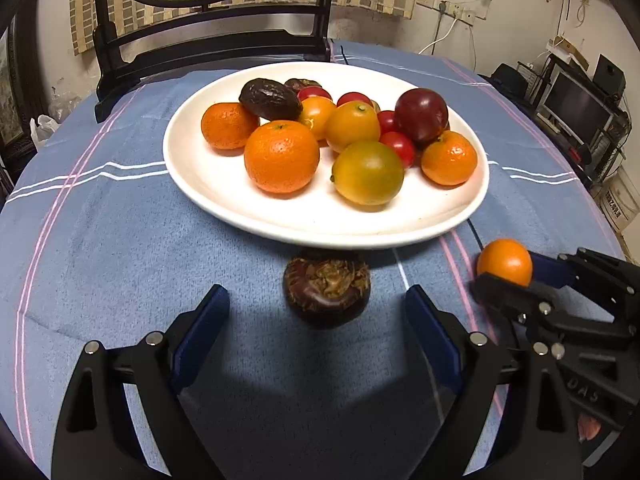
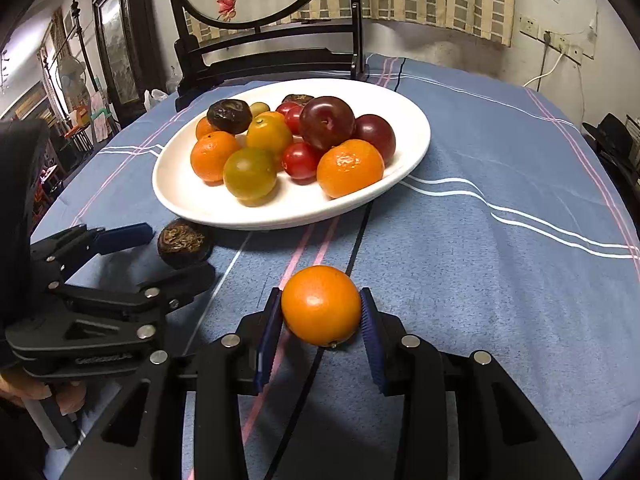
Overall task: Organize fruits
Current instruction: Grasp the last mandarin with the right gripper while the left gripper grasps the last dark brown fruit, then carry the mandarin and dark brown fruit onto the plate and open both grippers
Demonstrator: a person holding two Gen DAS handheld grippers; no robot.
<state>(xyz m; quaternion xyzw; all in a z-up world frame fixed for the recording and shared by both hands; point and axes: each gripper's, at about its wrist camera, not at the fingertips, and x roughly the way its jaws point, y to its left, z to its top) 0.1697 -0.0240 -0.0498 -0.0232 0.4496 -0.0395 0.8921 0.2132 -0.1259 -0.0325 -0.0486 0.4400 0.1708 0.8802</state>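
Observation:
A white plate (image 1: 224,200) on the blue tablecloth holds several oranges, cherry tomatoes, plums and dark brown fruits; it also shows in the right wrist view (image 2: 188,204). A dark brown fruit (image 1: 326,290) lies on the cloth just in front of the plate, between the open fingers of my left gripper (image 1: 318,312), untouched. It also shows in the right wrist view (image 2: 184,242), with the left gripper (image 2: 168,252) around it. My right gripper (image 2: 320,312) is shut on an orange (image 2: 320,304) just above the cloth. From the left wrist view the orange (image 1: 505,261) sits in the right gripper (image 1: 506,270) at the right.
A dark wooden stand (image 1: 208,40) with a round painted screen stands behind the plate at the table's far edge. The blue striped cloth (image 2: 500,260) spreads to the right of the plate. Shelves with a monitor (image 1: 576,104) stand beyond the table's right side.

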